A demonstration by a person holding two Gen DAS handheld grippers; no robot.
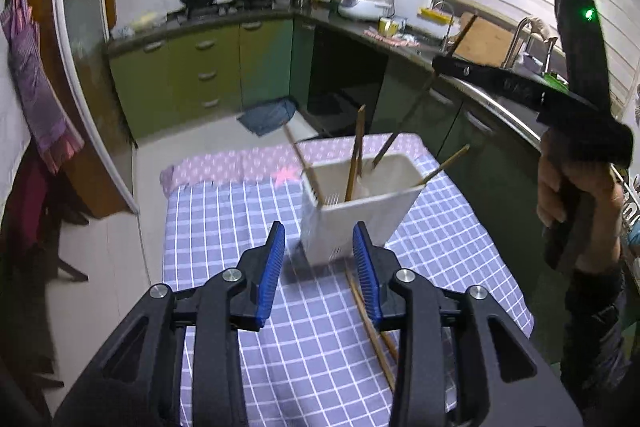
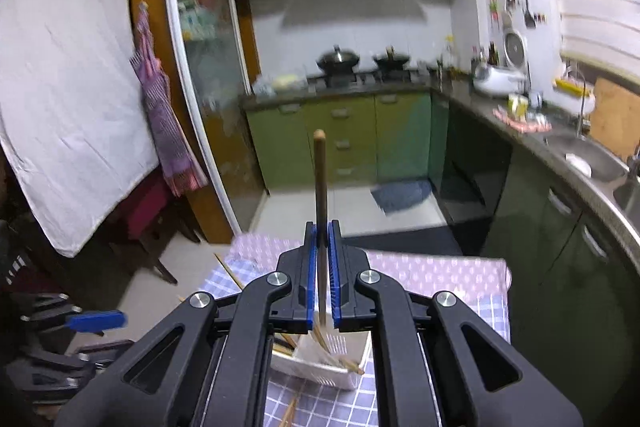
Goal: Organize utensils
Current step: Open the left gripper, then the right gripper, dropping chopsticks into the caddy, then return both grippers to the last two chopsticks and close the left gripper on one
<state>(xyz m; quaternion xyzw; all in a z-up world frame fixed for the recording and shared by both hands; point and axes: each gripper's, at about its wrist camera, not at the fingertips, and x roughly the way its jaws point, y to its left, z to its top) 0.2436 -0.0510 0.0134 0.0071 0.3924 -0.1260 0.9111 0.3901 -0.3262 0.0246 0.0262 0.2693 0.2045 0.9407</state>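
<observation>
A white plastic utensil holder (image 1: pixel 360 211) stands on the blue checked tablecloth (image 1: pixel 248 227) with several wooden chopsticks (image 1: pixel 356 155) leaning in it. My left gripper (image 1: pixel 319 263) is open and empty, just in front of the holder. Two chopsticks (image 1: pixel 372 331) lie on the cloth by its right finger. My right gripper (image 2: pixel 323 247) is shut on a dark chopstick (image 2: pixel 320 179), held upright above the holder (image 2: pixel 320 359). In the left wrist view the right gripper (image 1: pixel 444 61) is high at the right, with that chopstick (image 1: pixel 408 115) angling down into the holder.
The small table has a pink starred cloth (image 1: pixel 224 163) at its far edge. Green kitchen cabinets (image 1: pixel 208 67) and a counter with woks, a rice cooker and a sink (image 2: pixel 592 159) lie beyond. A blue mat (image 1: pixel 268 115) lies on the floor.
</observation>
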